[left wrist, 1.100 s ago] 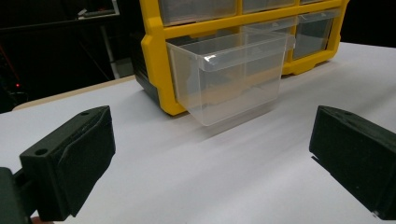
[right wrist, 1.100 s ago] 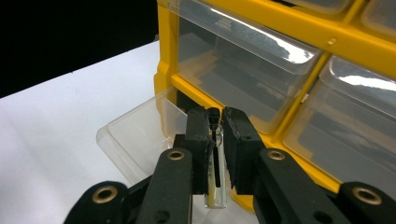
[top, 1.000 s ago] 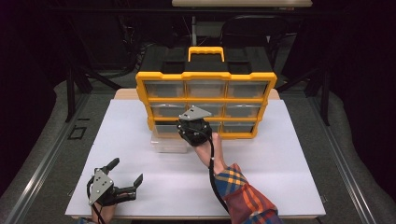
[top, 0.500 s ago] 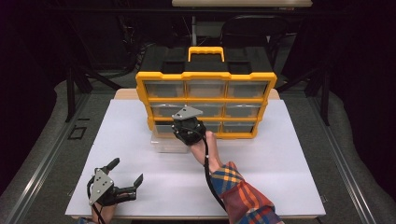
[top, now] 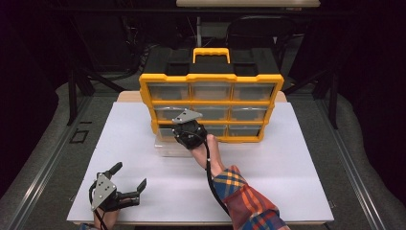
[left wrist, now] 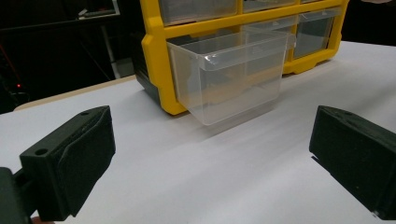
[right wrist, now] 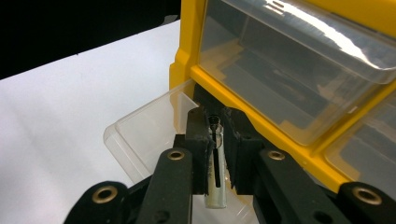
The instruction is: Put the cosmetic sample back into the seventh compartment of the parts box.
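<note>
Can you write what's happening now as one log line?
right gripper: shut on clear drawer front | drawer: pulled out of yellow organizer | left gripper: open, idle

In the high view the right claw [top: 184, 130] and its grey plate cover the front wall of the pulled-out clear drawer [top: 168, 146], so the grip itself is hidden there. In the right claw view the drawer's handle tab [right wrist: 216, 161] is pinched between the pads, and the drawer's far side runs behind the claw. What the upper drawers [top: 210, 91] of the yellow organizer [top: 210, 79] hold is probably too dim to tell. The person's left hand [top: 103, 215] is cut off by the bottom edge.
</note>
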Action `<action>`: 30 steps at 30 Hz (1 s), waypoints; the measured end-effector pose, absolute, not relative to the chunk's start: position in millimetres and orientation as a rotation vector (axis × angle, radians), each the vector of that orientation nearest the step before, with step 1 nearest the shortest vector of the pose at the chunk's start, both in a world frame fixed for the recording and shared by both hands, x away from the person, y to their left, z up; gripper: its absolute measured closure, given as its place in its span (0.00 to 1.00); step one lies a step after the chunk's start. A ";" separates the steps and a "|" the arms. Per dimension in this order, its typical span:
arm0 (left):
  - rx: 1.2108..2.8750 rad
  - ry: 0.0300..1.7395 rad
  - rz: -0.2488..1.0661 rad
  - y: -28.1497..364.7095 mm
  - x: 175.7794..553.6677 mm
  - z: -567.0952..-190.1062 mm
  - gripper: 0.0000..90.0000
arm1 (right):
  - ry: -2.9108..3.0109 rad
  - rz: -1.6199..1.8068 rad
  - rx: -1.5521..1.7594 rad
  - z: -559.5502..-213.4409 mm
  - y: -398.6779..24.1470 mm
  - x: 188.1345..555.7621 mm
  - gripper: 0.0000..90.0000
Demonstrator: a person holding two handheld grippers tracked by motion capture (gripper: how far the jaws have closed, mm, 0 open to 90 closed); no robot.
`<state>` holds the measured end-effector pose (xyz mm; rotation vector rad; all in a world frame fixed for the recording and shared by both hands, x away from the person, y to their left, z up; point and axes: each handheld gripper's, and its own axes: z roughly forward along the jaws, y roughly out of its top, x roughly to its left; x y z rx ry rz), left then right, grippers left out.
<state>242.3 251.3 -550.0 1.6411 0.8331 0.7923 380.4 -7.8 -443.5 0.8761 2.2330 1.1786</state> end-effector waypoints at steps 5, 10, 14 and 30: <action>1.642 0.831 0.792 250.9 242.0 -550.0 0.00 | 2.252 1.170 0.887 -447.6 -5.7 384.5 0.89; 1.641 0.832 0.794 251.4 242.1 -550.0 0.00 | 2.274 1.151 0.892 -451.5 -4.2 388.2 0.89; 1.645 0.829 0.794 251.3 242.3 -550.0 0.00 | 2.290 1.142 0.889 -454.6 -2.0 389.9 0.89; 1.644 0.831 0.793 251.3 242.3 -550.0 0.00 | 2.379 1.067 0.889 -468.1 9.7 396.5 0.89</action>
